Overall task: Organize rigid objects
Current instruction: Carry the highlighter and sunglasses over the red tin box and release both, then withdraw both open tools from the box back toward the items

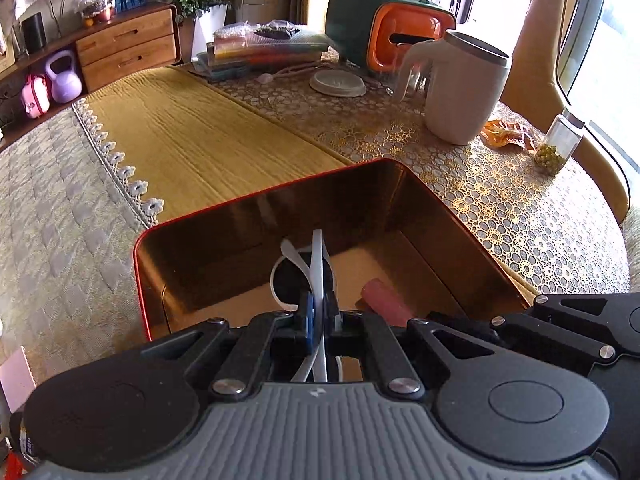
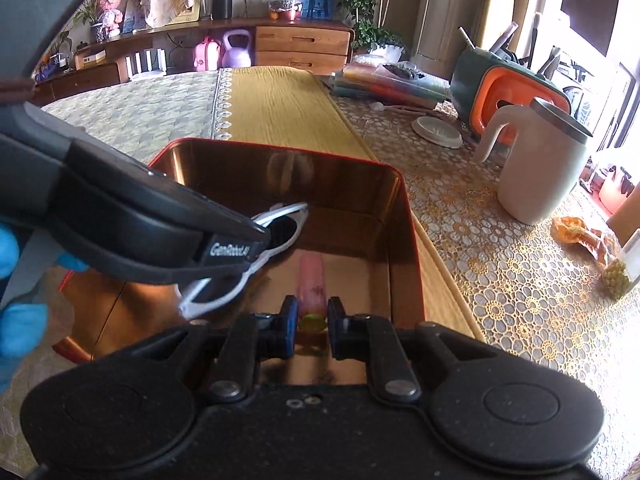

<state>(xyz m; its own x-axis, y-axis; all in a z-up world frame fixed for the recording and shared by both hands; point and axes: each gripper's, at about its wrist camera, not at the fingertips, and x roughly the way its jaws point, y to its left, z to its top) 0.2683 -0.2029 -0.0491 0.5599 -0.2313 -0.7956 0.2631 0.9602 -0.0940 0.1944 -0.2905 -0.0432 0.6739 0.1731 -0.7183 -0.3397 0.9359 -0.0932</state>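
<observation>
Nearest the lens, the left claw was pressed together on white-framed sunglasses, holding them inside the red tin box above its floor. Just beside it the right claw stood slightly spread over a pink tube lying on the floor of the same box, its pads apart from the tube's sides. That box sat on a counter spread with a gold floral lace cloth and a mustard-yellow runner. Farther along stood a beige lidless mug, a white lid, a green-and-orange case and a small jar of green beads. Beyond, a wooden sideboard carried a purple kettlebell, with potted plants behind.
</observation>
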